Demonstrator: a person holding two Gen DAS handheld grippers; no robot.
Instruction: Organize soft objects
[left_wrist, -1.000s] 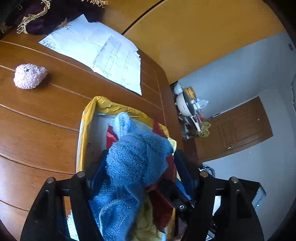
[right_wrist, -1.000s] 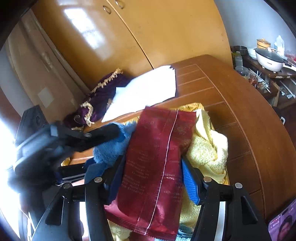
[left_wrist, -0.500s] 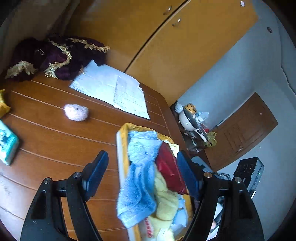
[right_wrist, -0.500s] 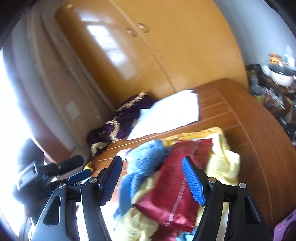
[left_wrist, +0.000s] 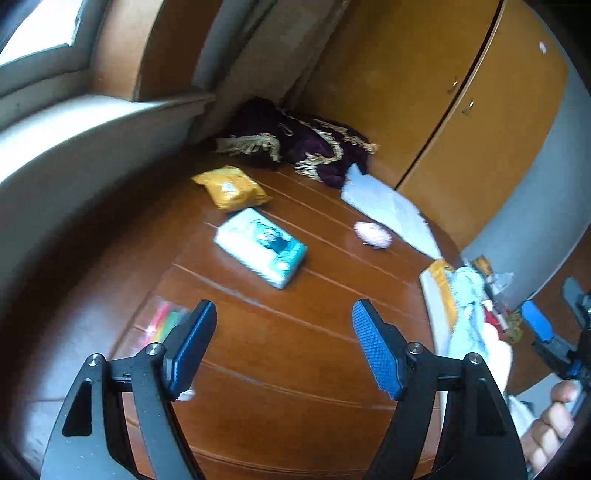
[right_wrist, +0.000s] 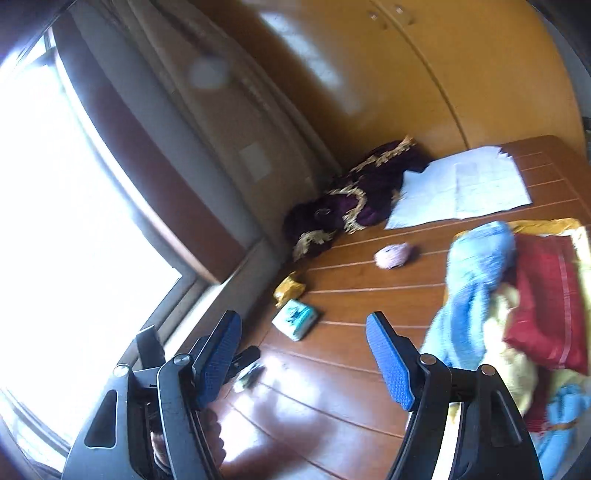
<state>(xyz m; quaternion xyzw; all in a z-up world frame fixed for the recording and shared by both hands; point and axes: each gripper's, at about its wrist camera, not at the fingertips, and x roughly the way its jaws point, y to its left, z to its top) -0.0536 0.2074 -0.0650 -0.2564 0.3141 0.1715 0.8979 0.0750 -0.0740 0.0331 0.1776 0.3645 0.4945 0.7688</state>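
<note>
My left gripper (left_wrist: 282, 314) is open with nothing between its fingers, above bare wood. Beyond it lie a teal tissue pack (left_wrist: 262, 245), a yellow packet (left_wrist: 231, 186) and a pink fluffy ball (left_wrist: 373, 234). At the right stands the yellow-rimmed box (left_wrist: 437, 273) with a blue towel (left_wrist: 469, 295) hanging over its side. My right gripper (right_wrist: 301, 325) is open too and holds nothing. To its right the box (right_wrist: 546, 225) holds the blue towel (right_wrist: 476, 266), a red packet (right_wrist: 546, 295) and a yellow towel (right_wrist: 509, 325). The pink ball (right_wrist: 393, 254) lies left of the box.
A purple gold-fringed cloth (left_wrist: 310, 147) and white papers (left_wrist: 388, 206) lie at the table's far side by the wardrobe. A colourful packet (left_wrist: 166, 321) sits behind my left finger. A window and sill run along the left. A hand (left_wrist: 550, 421) shows at the lower right.
The left gripper let go of the blue towel and the right let go of the red packet; both now lie in the box. Both grippers pulled back and swung left.
</note>
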